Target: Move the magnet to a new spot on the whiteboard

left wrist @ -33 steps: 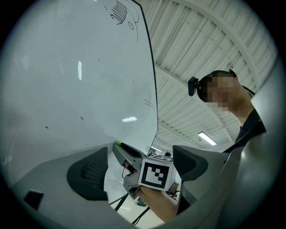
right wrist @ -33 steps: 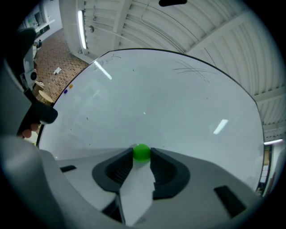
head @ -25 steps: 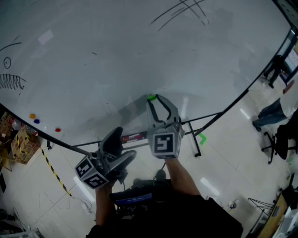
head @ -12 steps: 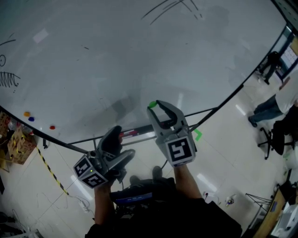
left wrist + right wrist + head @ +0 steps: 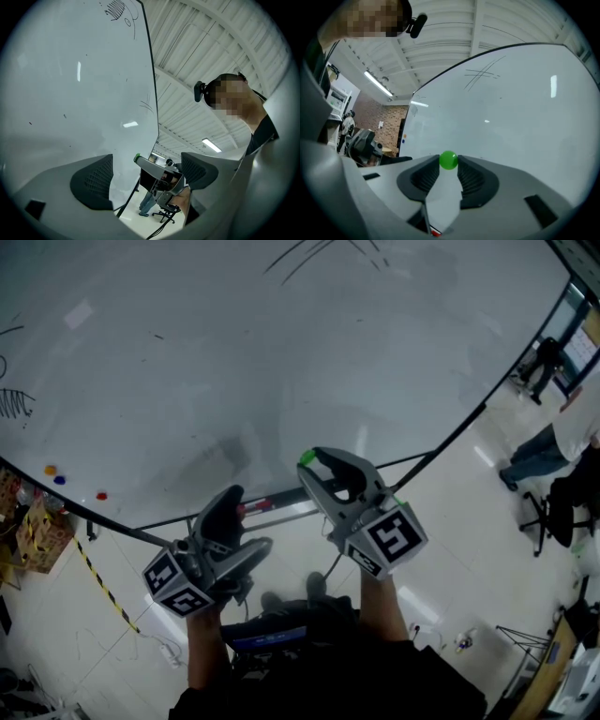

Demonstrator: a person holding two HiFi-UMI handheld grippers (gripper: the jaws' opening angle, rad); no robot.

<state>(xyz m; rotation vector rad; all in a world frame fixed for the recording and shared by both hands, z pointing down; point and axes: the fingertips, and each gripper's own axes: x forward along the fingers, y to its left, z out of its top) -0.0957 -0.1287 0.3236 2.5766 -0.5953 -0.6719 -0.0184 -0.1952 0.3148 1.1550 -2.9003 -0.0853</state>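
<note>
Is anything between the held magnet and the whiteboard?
Nothing visible. The right gripper pinches the green magnet at its jaw tips, bare whiteboard lies ahead, and the left gripper sits lower, aside.

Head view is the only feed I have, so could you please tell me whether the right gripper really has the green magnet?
Observer: Yes. In the right gripper view, the right gripper is closed on the green magnet, which is pinched right at the fingertips.
Operator: Thank you. Is the left gripper carrying anything?
Observer: No. The left gripper view shows the left gripper with its jaws wide apart and nothing between them. Only the whiteboard and the right gripper appear beyond the gap.
</note>
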